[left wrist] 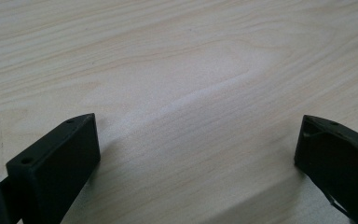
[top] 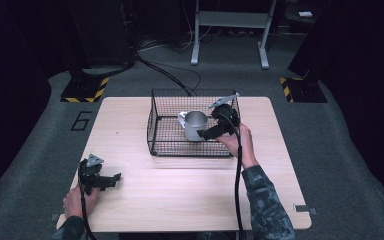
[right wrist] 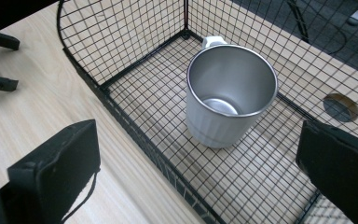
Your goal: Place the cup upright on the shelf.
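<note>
A shiny metal mug (top: 195, 124) stands upright and empty inside a black wire basket (top: 152, 120) at the middle back of the wooden table (top: 180, 195). My right gripper (top: 206, 131) hovers open over the basket's front right part, just right of the mug. In the right gripper view the mug (right wrist: 230, 93) sits between and beyond the wide-apart jaws of the right gripper (right wrist: 198, 135), its white handle turned to the far side, with the basket's wall (right wrist: 121, 32) behind it. My left gripper (top: 111, 179) rests open at the table's front left. In the left gripper view the left gripper (left wrist: 198, 123) holds nothing, with bare wood under it.
Beyond the basket a round dark hole (right wrist: 340, 107) shows in the tabletop. Behind the table stand a grey metal frame (top: 230, 30) and two bases with yellow-black stripes (top: 85, 90), with cables (top: 170, 75) on the grey floor.
</note>
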Motion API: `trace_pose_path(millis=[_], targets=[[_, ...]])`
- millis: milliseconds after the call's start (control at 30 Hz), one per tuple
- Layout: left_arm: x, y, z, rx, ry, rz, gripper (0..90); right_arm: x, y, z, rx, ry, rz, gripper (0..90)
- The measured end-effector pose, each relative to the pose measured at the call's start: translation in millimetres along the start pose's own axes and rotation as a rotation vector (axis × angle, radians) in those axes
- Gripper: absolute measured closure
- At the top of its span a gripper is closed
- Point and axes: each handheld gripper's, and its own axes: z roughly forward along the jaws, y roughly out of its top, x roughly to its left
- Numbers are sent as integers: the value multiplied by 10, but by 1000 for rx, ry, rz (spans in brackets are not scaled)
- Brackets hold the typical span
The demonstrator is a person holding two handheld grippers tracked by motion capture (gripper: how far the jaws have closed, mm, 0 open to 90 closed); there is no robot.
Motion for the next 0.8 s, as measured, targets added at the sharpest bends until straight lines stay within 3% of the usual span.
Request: trace_pose_path(millis=[167, 467, 800], targets=[[0, 0, 0, 0, 0, 0, 1, 41, -178, -239, -41, -26, -7, 0], [0, 0, 0, 0, 0, 0, 1, 20, -555, -527, -56, -79, 35, 0], [0, 0, 0, 0, 0, 0, 1, -80, -1005, -674, -53, -131, 103, 0]])
